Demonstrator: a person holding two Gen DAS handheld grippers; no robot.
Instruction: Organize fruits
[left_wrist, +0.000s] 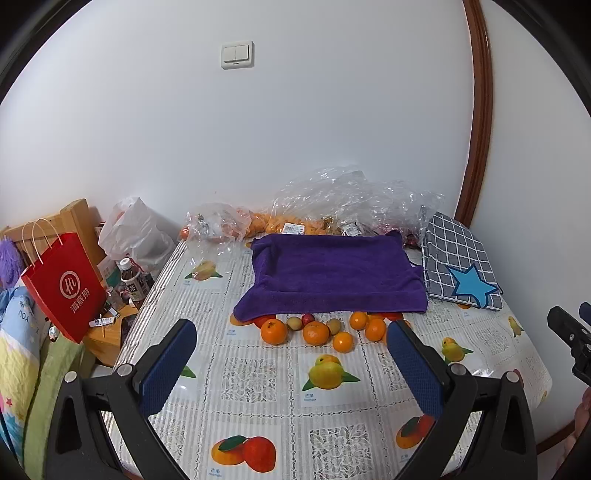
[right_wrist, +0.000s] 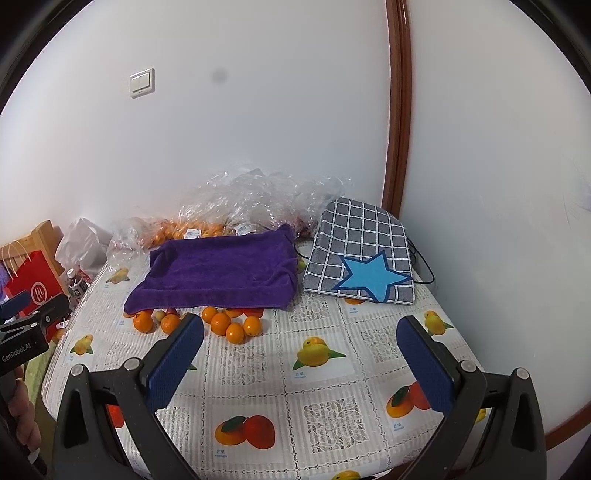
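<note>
Several oranges (left_wrist: 316, 332) beyond spread left gripper (left_wrist: 291, 354), untouched, right gripper (right_wrist: 299, 354) agape

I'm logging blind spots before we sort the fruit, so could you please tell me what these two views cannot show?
- Fruit under the purple towel: covered in both views, count unknown.
- Contents of the clear plastic bags: crinkled film blurs them.
- Small greenish fruits among the oranges: too small to identify.

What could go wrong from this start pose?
1. The oranges lie loose and bunched; closing on one may nudge its neighbours into rolling.
2. Some fruit sits half under the purple towel, so a gripper could snag the cloth.
3. The small brownish fruits sit wedged between oranges, leaving little finger room.
</note>
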